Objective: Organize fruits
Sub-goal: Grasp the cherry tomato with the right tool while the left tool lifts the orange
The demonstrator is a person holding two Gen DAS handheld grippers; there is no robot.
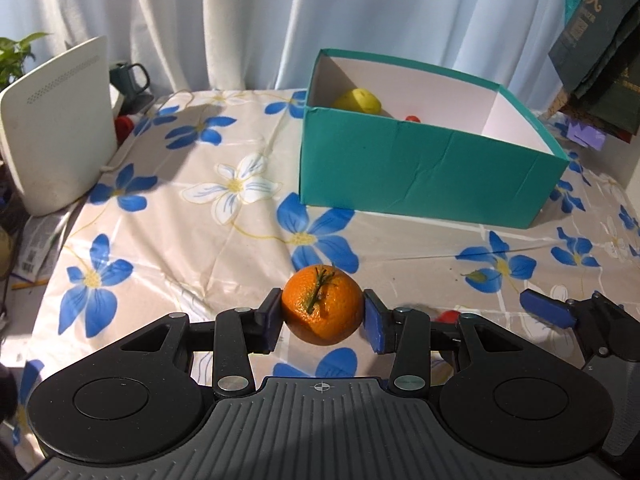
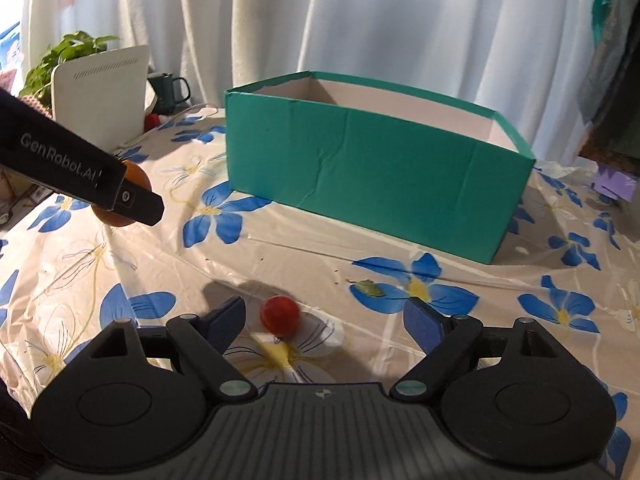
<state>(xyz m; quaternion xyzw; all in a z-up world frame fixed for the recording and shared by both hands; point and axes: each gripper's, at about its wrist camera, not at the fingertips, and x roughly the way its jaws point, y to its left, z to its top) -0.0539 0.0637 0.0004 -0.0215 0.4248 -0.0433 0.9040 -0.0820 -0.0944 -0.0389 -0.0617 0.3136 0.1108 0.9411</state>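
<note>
Over in the teal box at the back of the table you've already got a yellow fruit and a bit of something red, so I'd call this roughly halfway. Your left gripper has its jaws clamped on the orange, held up short of the box. Your right gripper has its jaws spread wide around the small red fruit sitting on the table, not gripped yet, so two pieces are left to drop in.

Bare tablecloth ahead, teal box wall blocking right, white device left
</note>
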